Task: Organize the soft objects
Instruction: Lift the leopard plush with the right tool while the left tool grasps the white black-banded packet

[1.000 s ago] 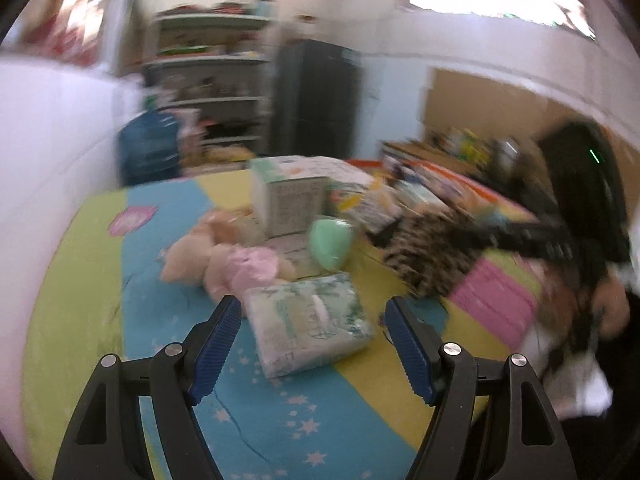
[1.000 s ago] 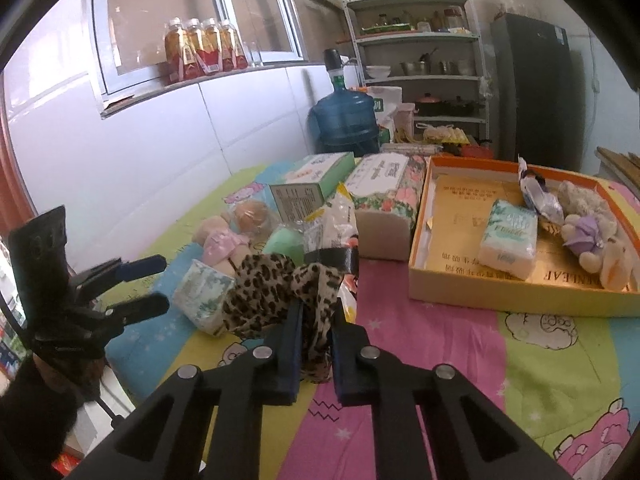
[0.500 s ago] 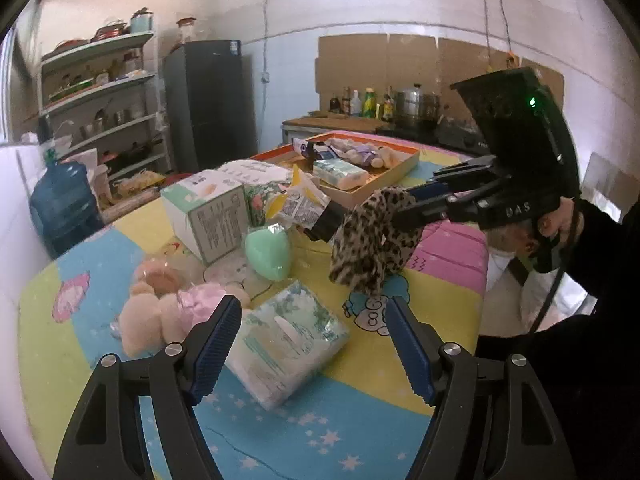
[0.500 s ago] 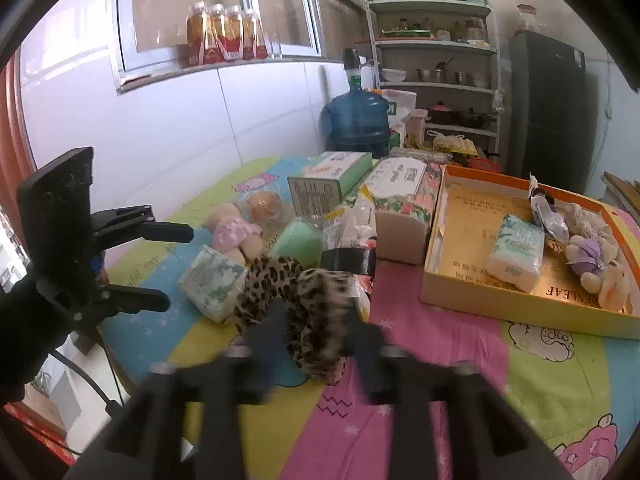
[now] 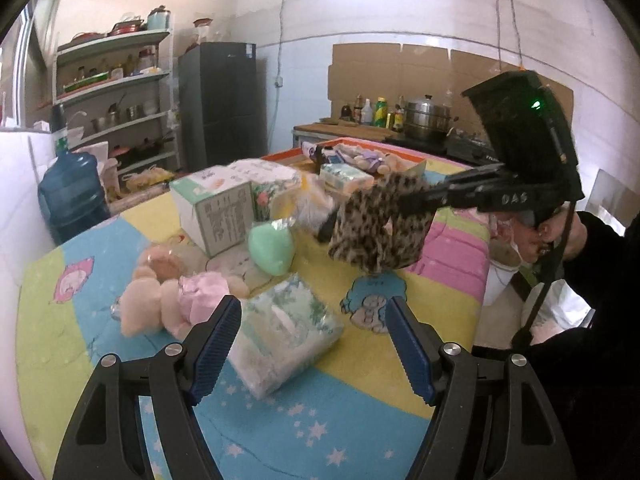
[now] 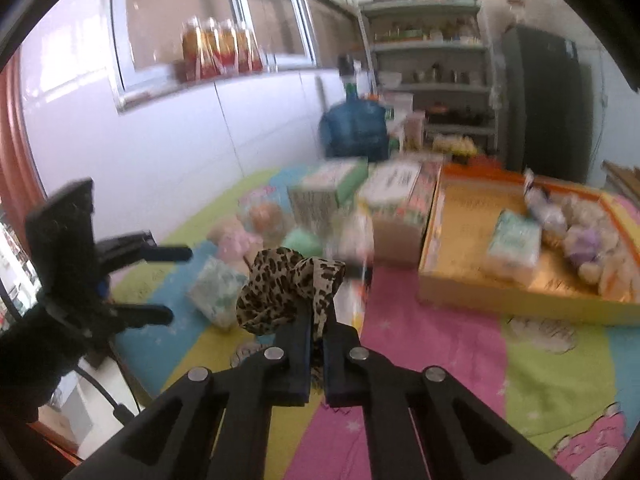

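Observation:
My right gripper (image 6: pixel 318 320) is shut on a leopard-print cloth (image 6: pixel 288 288), which hangs bunched above the colourful mat. In the left wrist view the same cloth (image 5: pixel 380 228) dangles from the right gripper (image 5: pixel 412 204) over the table's middle. My left gripper (image 5: pixel 314 340) stands open, its blue pads either side of a wrapped tissue pack (image 5: pixel 286 336) that lies on the mat just ahead, not touching it. A pink plush bear (image 5: pixel 172 300) and a green soft egg (image 5: pixel 272 246) lie beyond. The orange tray (image 6: pixel 460 296) at the right holds a tissue pack (image 6: pixel 514 244) and plush toys (image 6: pixel 592 248).
Two cartons (image 5: pixel 212 208) stand mid-table between the soft things and the tray. The left gripper (image 6: pixel 178 284) shows at the table's left edge. A blue water bottle (image 5: pixel 74 196), shelves and a dark fridge stand behind. A person's sleeve fills the right of the left wrist view.
The right jaws opened briefly and shut again on the leopard cloth, which now hangs lifted off the mat. The left wrist view swung right; its jaws stayed open.

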